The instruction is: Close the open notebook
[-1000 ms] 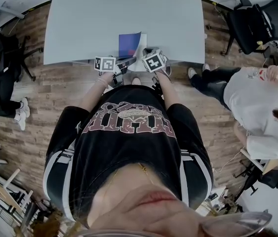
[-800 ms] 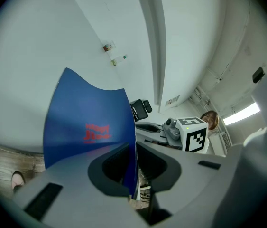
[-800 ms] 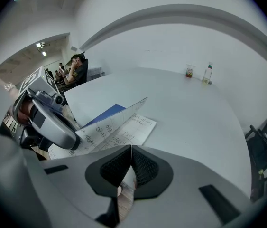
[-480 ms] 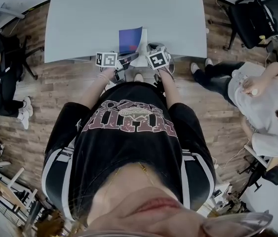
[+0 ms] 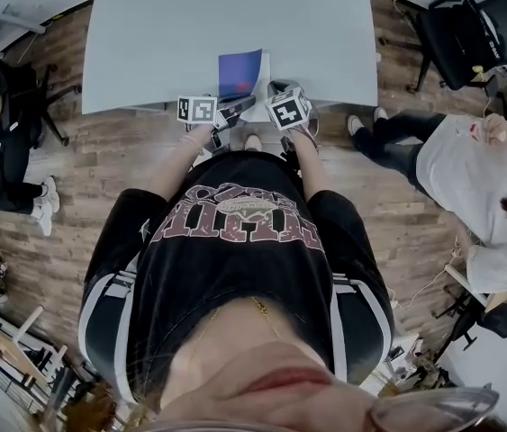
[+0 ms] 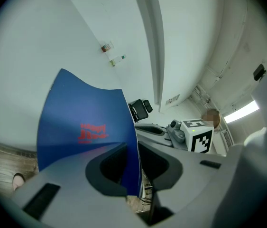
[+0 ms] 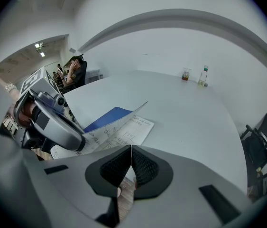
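Observation:
The notebook lies at the near edge of the grey table [image 5: 163, 34], its blue cover [image 5: 239, 73] raised above the written white pages [image 7: 124, 133]. My left gripper [image 5: 228, 111] reaches in from the left. Its jaws have just been opening, and the cover's edge [image 6: 83, 122] stands between them, lying against the left jaw with a gap to the right one [image 6: 132, 160]. My right gripper [image 5: 269, 97] hovers beside the pages at the table's edge. Its jaws [image 7: 131, 163] are shut with nothing seen between them.
Two small bottles [image 7: 202, 76] stand at the table's far side. Black office chairs [image 5: 478, 34] stand at the right. One person sits at the right [image 5: 469, 178] and another at the left [image 5: 1, 133]. The floor is wooden.
The blue cover stays raised and both grippers keep their places at the table's edge. The seated person at the right has moved an arm.

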